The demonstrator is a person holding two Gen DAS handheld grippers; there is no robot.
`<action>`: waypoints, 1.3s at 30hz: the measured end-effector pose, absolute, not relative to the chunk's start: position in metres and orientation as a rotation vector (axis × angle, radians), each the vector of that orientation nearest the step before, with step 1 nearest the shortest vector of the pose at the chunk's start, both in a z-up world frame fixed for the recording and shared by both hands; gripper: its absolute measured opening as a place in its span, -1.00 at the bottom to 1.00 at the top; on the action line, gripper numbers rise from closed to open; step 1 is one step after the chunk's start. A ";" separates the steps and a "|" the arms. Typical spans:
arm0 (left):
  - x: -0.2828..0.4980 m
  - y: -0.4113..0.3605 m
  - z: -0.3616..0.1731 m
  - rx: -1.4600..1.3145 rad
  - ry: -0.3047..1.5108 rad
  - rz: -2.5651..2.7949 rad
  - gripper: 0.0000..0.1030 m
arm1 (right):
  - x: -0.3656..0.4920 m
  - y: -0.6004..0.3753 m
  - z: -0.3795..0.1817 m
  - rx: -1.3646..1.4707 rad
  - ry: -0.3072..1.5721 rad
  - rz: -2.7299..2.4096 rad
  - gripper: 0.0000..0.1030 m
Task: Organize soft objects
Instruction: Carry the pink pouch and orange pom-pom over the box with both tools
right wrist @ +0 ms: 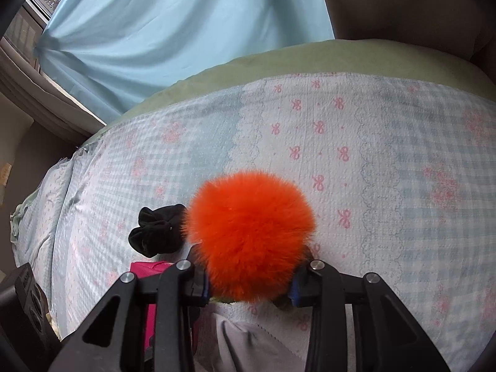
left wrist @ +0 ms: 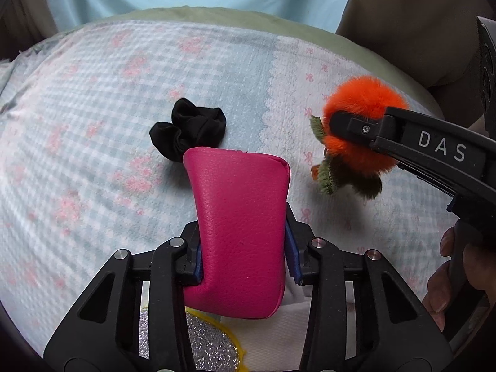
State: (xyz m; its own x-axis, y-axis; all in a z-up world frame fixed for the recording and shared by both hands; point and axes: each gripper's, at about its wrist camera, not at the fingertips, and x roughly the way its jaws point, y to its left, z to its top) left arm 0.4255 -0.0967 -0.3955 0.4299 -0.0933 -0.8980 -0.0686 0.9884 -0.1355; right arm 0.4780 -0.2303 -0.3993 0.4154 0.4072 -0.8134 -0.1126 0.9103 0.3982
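My left gripper (left wrist: 243, 248) is shut on a pink leather pouch (left wrist: 240, 217) and holds it above the bed. My right gripper (right wrist: 249, 282) is shut on a fluffy orange pom-pom (right wrist: 248, 232) with green leaves (left wrist: 328, 179); in the left wrist view the pom-pom (left wrist: 364, 102) hangs above the bed to the right of the pouch, with the right gripper (left wrist: 341, 124) clamped around it. A black scrunchie (left wrist: 189, 130) lies on the bedspread just beyond the pouch; it also shows in the right wrist view (right wrist: 158, 231), left of the pom-pom. The pouch's edge (right wrist: 141, 271) shows at lower left there.
A checked blue-and-pink bedspread (left wrist: 93, 124) covers the bed over a green sheet (right wrist: 279, 62). A silver glitter patch with yellow rim (left wrist: 214, 341) and white cloth (left wrist: 279, 325) lie under my left gripper. A light blue curtain (right wrist: 155, 31) hangs behind the bed.
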 end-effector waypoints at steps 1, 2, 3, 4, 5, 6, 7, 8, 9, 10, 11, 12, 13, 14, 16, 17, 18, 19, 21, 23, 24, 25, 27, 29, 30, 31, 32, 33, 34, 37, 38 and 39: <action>0.423 -0.097 -0.388 -0.161 1.120 -0.019 -0.30 | 0.476 -0.232 -0.393 0.305 1.092 0.328 -0.36; 0.421 -0.097 -0.380 -0.162 1.111 -0.023 -0.30 | 0.473 -0.233 -0.386 0.309 1.085 0.323 -0.36; 0.418 -0.097 -0.371 -0.161 1.102 -0.026 -0.30 | 0.470 -0.234 -0.378 0.313 1.077 0.322 -0.36; 0.416 -0.097 -0.363 -0.160 1.093 -0.029 -0.31 | 0.467 -0.236 -0.370 0.315 1.068 0.320 -0.36; 0.412 -0.097 -0.353 -0.160 1.082 -0.033 -0.31 | 0.463 -0.237 -0.362 0.314 1.060 0.317 -0.36; 0.409 -0.097 -0.343 -0.160 1.071 -0.036 -0.31 | 0.458 -0.238 -0.353 0.313 1.051 0.316 -0.36; 0.404 -0.097 -0.332 -0.161 1.059 -0.041 -0.31 | 0.454 -0.240 -0.343 0.312 1.041 0.314 -0.36; 0.400 -0.097 -0.322 -0.161 1.047 -0.044 -0.31 | 0.448 -0.241 -0.333 0.311 1.031 0.312 -0.36; 0.395 -0.097 -0.311 -0.162 1.037 -0.047 -0.31 | 0.443 -0.243 -0.322 0.310 1.021 0.310 -0.36; 0.389 -0.097 -0.300 -0.164 1.027 -0.050 -0.31 | 0.437 -0.244 -0.311 0.310 1.010 0.310 -0.36; 0.382 -0.097 -0.289 -0.165 1.017 -0.052 -0.31 | 0.430 -0.246 -0.300 0.311 0.999 0.308 -0.36; 0.376 -0.096 -0.278 -0.167 1.009 -0.054 -0.31 | 0.423 -0.247 -0.288 0.308 0.990 0.306 -0.36; 0.368 -0.095 -0.266 -0.170 1.000 -0.056 -0.31 | 0.415 -0.248 -0.277 0.306 0.981 0.304 -0.36; 0.360 -0.093 -0.254 -0.173 0.991 -0.058 -0.31 | 0.407 -0.249 -0.265 0.303 0.972 0.302 -0.36; 0.341 -0.090 -0.229 -0.183 0.976 -0.070 -0.31 | 0.389 -0.252 -0.242 0.302 0.956 0.300 -0.36; 0.330 -0.089 -0.217 -0.184 0.969 -0.077 -0.31 | 0.379 -0.252 -0.230 0.303 0.949 0.300 -0.36; 0.321 -0.089 -0.206 -0.179 0.964 -0.082 -0.31 | 0.369 -0.253 -0.218 0.303 0.943 0.301 -0.36; 0.310 -0.088 -0.195 -0.169 0.956 -0.086 -0.31 | 0.358 -0.253 -0.207 0.303 0.937 0.306 -0.36; 0.289 -0.085 -0.174 -0.154 0.948 -0.090 -0.31 | 0.336 -0.254 -0.183 0.291 0.918 0.316 -0.36; 0.270 -0.081 -0.157 -0.152 0.942 -0.097 -0.31 | 0.313 -0.253 -0.161 0.268 0.899 0.319 -0.36; 0.260 -0.079 -0.150 -0.146 0.939 -0.099 -0.31 | 0.302 -0.252 -0.152 0.262 0.888 0.325 -0.36; 0.251 -0.077 -0.144 -0.138 0.934 -0.100 -0.31 | 0.291 -0.250 -0.143 0.250 0.878 0.327 -0.36; 0.235 -0.073 -0.137 -0.130 0.929 -0.106 -0.31 | 0.269 -0.247 -0.130 0.228 0.860 0.326 -0.36; 0.220 -0.068 -0.135 -0.125 0.932 -0.108 -0.31 | 0.249 -0.243 -0.124 0.215 0.850 0.323 -0.36; 0.214 -0.065 -0.135 -0.125 0.936 -0.108 -0.31 | 0.240 -0.241 -0.123 0.206 0.846 0.320 -0.36; 0.207 -0.063 -0.137 -0.125 0.941 -0.111 -0.31 | 0.230 -0.238 -0.123 0.197 0.842 0.317 -0.36; 0.200 -0.060 -0.139 -0.125 0.945 -0.116 -0.31 | 0.222 -0.235 -0.124 0.189 0.841 0.313 -0.36; 0.193 -0.058 -0.141 -0.123 0.950 -0.122 -0.31 | 0.213 -0.233 -0.124 0.185 0.840 0.307 -0.36; 0.189 -0.057 -0.145 -0.120 0.956 -0.129 -0.31 | 0.204 -0.230 -0.127 0.181 0.841 0.300 -0.36; 0.173 -0.050 -0.157 -0.107 0.979 -0.158 -0.31 | 0.180 -0.221 -0.136 0.191 0.856 0.273 -0.36; 0.168 -0.046 -0.161 -0.110 0.990 -0.173 -0.31 | 0.170 -0.220 -0.138 0.199 0.860 0.260 -0.36; 0.162 -0.041 -0.164 -0.114 1.003 -0.189 -0.31 | 0.163 -0.218 -0.141 0.207 0.865 0.246 -0.36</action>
